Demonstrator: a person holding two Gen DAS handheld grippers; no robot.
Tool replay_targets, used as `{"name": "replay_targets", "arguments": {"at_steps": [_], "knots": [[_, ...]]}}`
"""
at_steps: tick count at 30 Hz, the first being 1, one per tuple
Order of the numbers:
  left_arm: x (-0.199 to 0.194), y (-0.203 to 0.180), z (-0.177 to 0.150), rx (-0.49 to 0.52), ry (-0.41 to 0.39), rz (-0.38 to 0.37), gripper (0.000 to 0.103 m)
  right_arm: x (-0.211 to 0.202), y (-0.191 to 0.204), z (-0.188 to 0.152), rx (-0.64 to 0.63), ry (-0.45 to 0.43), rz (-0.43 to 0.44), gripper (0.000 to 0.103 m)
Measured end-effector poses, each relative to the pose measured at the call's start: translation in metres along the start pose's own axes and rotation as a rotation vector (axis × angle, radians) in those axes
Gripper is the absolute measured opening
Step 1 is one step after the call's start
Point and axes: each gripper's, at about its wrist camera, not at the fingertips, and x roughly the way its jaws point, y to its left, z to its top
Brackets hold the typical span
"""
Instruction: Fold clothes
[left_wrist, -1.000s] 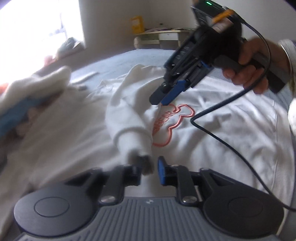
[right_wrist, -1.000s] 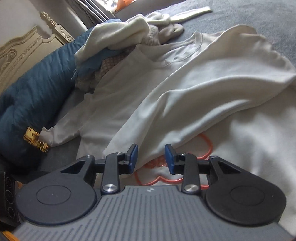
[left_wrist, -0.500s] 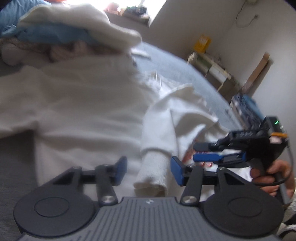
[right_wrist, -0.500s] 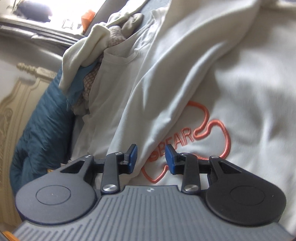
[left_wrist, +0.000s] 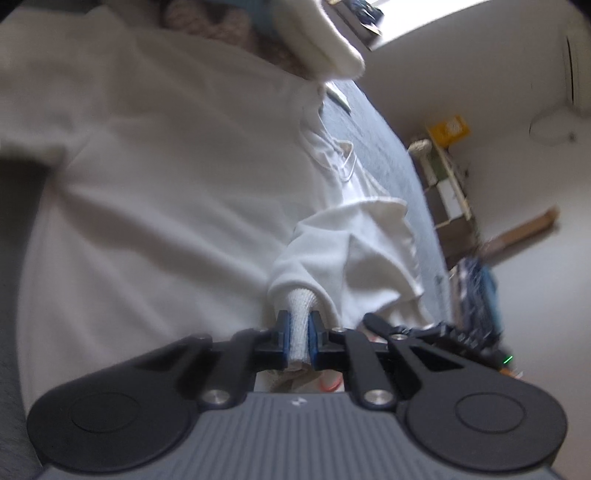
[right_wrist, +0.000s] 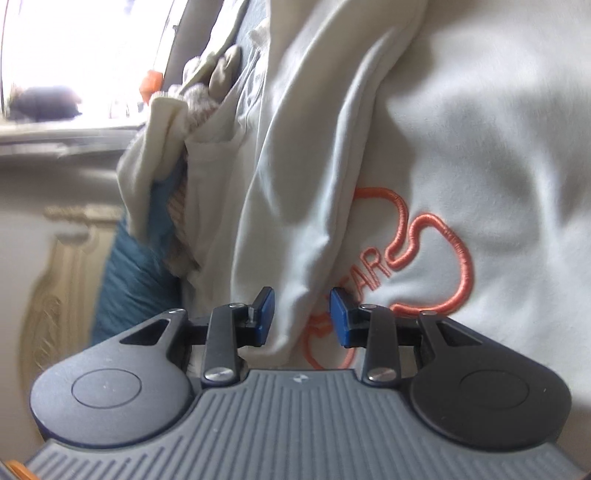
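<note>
We see the left gripper (left_wrist: 299, 338) with its blue-padded jaws just closed on the ribbed white cuff (left_wrist: 300, 332) of a sleeve; the pads press the knit from both sides, and the cuff runs between them towards the camera; the sleeve (left_wrist: 332, 266) rises from the cuff in loose folds and joins the white cotton sweatshirt (left_wrist: 155, 177) that lies spread over the grey bedspread (left_wrist: 384, 140); in the left wrist view the other tool shows as a dark shape low on the right side, behind the left gripper's own arm; the right gripper (right_wrist: 302, 315) hangs just above the chest of the same sweatshirt (right_wrist: 480, 129), its jaws partly apart and holding nothing; a soft ridge of white cloth stands between the blue pads, and we see no pad pressing on it; the orange embroidered bear outline (right_wrist: 439, 258) with lettering lies just beyond the right-hand pad; farther off, a heap of cream and grey-knit garments (right_wrist: 173, 122) rests against a dark blue quilted cover (right_wrist: 133, 280), near a carved cream headboard (right_wrist: 62, 277).
</note>
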Motion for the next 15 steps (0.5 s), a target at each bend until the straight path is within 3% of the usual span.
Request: {"name": "replay_targets", "arguments": {"at_steps": [8, 13, 15], "knots": [[0.004, -0.001, 0.01, -0.091, -0.008, -0.105, 0.01, 0.017, -0.017, -0.013, 0.259, 0.043, 0.201, 0.034], [0.004, -0.002, 0.01, -0.084, -0.019, -0.097, 0.01, 0.03, -0.016, -0.023, 0.334, 0.056, 0.278, 0.034], [0.005, 0.0, 0.008, -0.078, -0.016, -0.084, 0.011, 0.028, -0.011, -0.025, 0.317, 0.03, 0.304, 0.024]]}}
